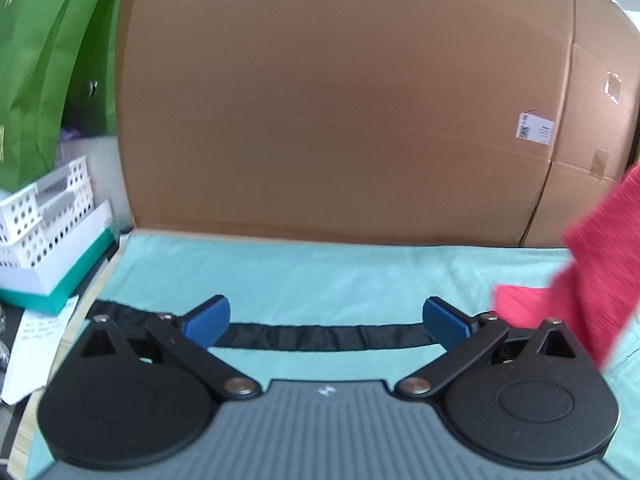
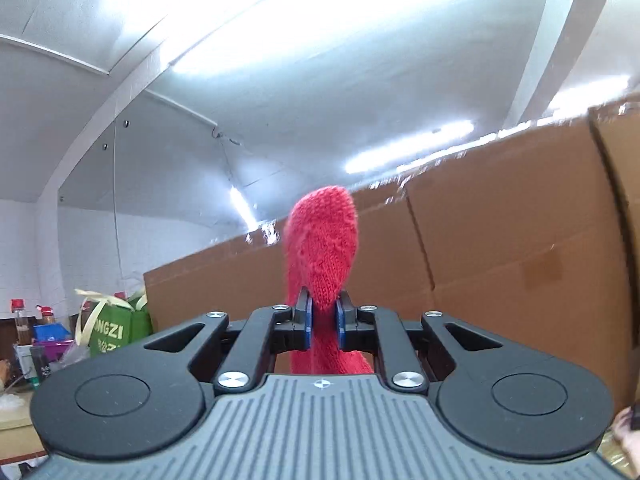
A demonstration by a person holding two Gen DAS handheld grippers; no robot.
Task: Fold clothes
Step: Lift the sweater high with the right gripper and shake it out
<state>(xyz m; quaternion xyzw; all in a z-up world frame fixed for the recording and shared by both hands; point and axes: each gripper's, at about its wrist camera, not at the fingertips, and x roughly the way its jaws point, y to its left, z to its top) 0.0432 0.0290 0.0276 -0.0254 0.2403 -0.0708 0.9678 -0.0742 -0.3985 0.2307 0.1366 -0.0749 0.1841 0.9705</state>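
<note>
Fingers [image 1: 208,318] of left gripper [image 1: 326,320] spread wide, nothing between the blue pads. Just beyond and under the tips: black strap [image 1: 320,336] running crosswise over teal cloth [image 1: 320,272] laid flat. Well beyond: big cardboard box [image 1: 340,100]. Off to left of fingers: white perforated baskets [image 1: 44,216], green bag [image 1: 36,64]. Right of right finger: red knit garment [image 1: 592,280], hanging down from above w/ its lower part resting on the teal cloth.

Right wrist view: fingers [image 2: 306,326] of right gripper [image 2: 323,326] pinched tight on the red knit garment [image 2: 322,252], a bunched lobe sticking up past the tips, more passing back btwn pads toward the palm. Gripper tilted up, ceiling lights beyond, cardboard box [image 2: 500,240] behind. Green bag [image 2: 108,332] far left.

Step, as judged: garment lifted by one point, prob. being raised to shake out or reposition for laying flat. Next move prob. needs left gripper to close on a free edge or corner near its right finger, so fabric can be spread w/o twisting.

Look of garment: chunky red knit, soft, stretchy, crumpled where clamped; no fold lines visible.
</note>
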